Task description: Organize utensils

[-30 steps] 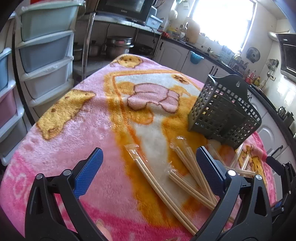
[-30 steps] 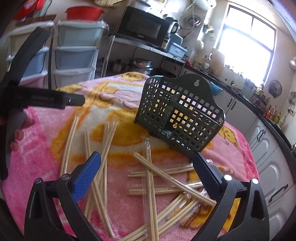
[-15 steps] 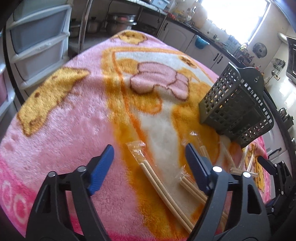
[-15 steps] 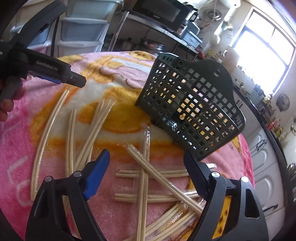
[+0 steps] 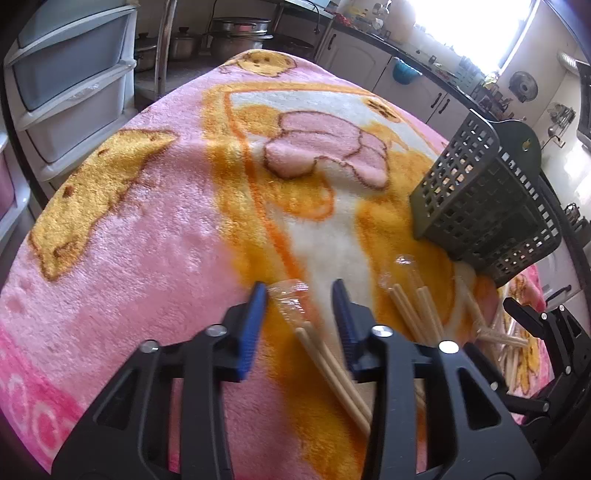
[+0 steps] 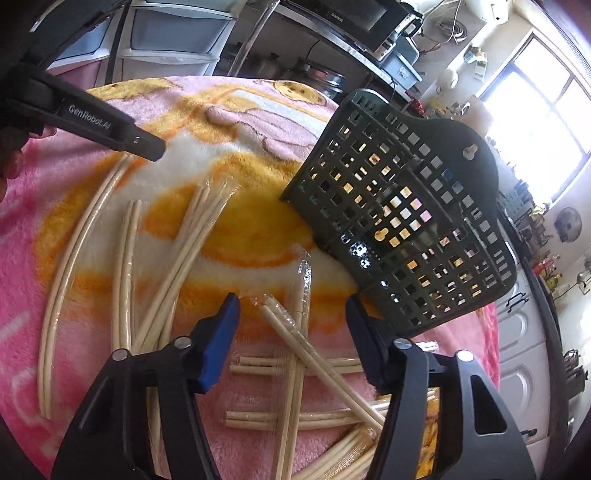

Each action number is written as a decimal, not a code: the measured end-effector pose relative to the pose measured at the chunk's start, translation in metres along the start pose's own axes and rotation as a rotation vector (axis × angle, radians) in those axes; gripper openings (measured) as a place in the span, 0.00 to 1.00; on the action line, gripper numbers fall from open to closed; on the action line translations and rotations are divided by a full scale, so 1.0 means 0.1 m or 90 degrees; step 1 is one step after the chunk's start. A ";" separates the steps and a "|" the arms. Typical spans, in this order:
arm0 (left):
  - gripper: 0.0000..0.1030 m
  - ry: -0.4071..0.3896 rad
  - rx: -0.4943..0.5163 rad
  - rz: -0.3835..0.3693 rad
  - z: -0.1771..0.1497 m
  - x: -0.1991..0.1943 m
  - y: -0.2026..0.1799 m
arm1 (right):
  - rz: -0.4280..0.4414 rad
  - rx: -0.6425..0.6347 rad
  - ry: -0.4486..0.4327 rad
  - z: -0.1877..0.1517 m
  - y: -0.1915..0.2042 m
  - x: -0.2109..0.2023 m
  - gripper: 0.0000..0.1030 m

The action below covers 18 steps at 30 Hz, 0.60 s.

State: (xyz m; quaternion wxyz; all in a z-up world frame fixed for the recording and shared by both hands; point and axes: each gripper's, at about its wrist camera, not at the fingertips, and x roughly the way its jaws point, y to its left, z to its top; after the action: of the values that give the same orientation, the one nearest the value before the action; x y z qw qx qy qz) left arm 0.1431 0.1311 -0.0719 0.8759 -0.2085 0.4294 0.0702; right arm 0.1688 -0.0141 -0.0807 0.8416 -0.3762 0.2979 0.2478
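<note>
A home kitchen: a microwave (image 6: 354, 22) on a rack, cooking pots (image 5: 236, 31), white cabinets (image 5: 369, 62), plastic drawers (image 5: 70, 74).

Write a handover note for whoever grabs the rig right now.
Left gripper: open, fingers straddling the wrapped end of one chopstick pair, not yet closed on it.
Right gripper: open, over the crossed pile of chopsticks, holding nothing.
Basket: tilted on the blanket, beyond the pile; no chopsticks visible inside.
Done: nothing in the basket yet.
Left: close on the pair, move it to the basket, then the other pairs, several lying loose to the pile's left.
</note>
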 end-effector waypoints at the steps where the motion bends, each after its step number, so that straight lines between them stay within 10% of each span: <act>1: 0.20 -0.001 0.004 0.004 0.00 0.00 0.01 | 0.005 0.003 0.003 0.01 -0.01 0.02 0.40; 10: 0.04 -0.008 0.011 -0.008 0.00 -0.02 0.06 | 0.050 0.053 -0.013 0.06 -0.15 0.00 0.05; 18: 0.03 -0.048 0.002 -0.043 0.09 -0.26 0.07 | 0.120 0.178 -0.071 -0.01 -0.57 -0.26 0.01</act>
State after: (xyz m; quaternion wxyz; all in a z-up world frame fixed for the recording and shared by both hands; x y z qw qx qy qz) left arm 0.1315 0.1426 -0.0481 0.8936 -0.2187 0.3890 0.0479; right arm 0.1872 -0.0540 -0.0360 0.8740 -0.2112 0.3164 0.3025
